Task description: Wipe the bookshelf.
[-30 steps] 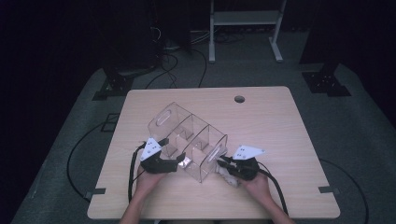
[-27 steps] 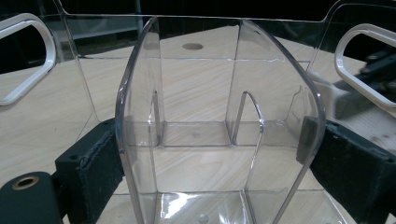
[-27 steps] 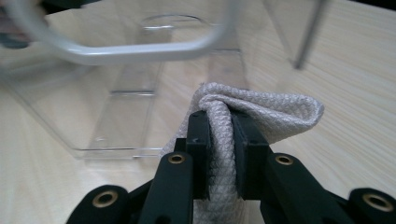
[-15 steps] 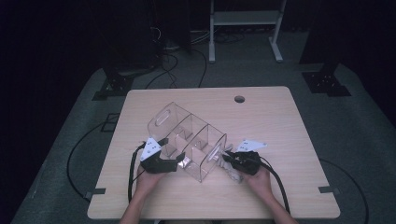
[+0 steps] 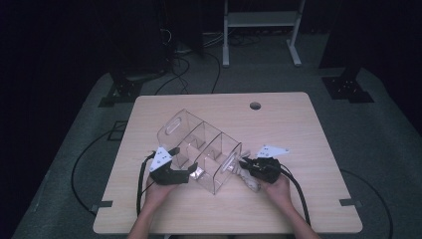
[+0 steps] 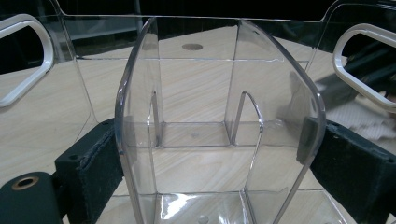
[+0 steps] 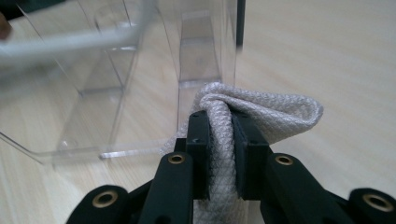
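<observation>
A clear plastic organizer box with dividers and white-rimmed handle cut-outs stands at an angle on the wooden table. My left gripper is at its near long side. In the left gripper view the gripper has its pads against both sides of a curved compartment wall of the box. My right gripper is at the box's right end, shut on a folded white knit cloth. The cloth rests on the table beside the box's corner.
A round cable hole sits near the table's far edge. Black cables trail from both grippers over the near edge. Beyond the table are a dark floor, stands and a white frame.
My right gripper, with the cloth, has shifted slightly farther from the person along the box's right end. The left gripper and the box have stayed put.
</observation>
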Available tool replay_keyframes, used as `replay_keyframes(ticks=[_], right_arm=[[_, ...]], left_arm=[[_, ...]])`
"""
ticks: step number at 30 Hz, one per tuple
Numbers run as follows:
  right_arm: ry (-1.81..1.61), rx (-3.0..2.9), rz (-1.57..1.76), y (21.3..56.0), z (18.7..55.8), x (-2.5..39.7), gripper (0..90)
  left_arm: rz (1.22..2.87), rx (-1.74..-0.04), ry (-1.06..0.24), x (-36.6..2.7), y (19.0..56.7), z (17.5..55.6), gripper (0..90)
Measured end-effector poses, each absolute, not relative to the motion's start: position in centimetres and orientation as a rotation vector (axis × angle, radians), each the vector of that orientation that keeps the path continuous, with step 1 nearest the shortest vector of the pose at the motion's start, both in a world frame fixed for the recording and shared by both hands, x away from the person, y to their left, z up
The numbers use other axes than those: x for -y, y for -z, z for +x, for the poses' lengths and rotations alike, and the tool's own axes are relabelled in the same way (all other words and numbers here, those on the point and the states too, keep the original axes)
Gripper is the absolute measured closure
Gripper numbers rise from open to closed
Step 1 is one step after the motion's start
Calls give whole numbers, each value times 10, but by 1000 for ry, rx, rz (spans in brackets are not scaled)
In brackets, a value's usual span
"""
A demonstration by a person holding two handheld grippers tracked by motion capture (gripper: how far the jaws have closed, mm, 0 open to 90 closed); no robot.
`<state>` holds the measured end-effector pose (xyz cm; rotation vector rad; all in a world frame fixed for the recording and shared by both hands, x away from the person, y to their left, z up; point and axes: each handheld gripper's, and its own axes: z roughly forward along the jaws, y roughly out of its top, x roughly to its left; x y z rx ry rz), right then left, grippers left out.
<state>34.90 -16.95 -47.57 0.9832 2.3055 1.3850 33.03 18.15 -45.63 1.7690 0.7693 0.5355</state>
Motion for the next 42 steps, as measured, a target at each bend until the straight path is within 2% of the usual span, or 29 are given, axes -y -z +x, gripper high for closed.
replay_keyframes(ticks=[5,11,18,29,35,42], right_arm=[[-1482,-2219,937,448,345,174,779],[-1464,-2252,960,455,348,174,779],[-1513,-2193,888,426,343,175,779],[-1465,-2251,902,448,344,174,778],[-1283,-2416,959,489,348,164,778],[-1341,-2510,835,490,323,140,779]], left_arm=[[1769,-771,-535,-181,456,330,83],[1768,-772,-538,-180,456,330,83],[1767,-772,-536,-181,457,330,83],[1768,-771,-540,-179,456,330,79],[1767,-773,-539,-179,456,330,80],[1769,-776,-540,-178,456,330,80]])
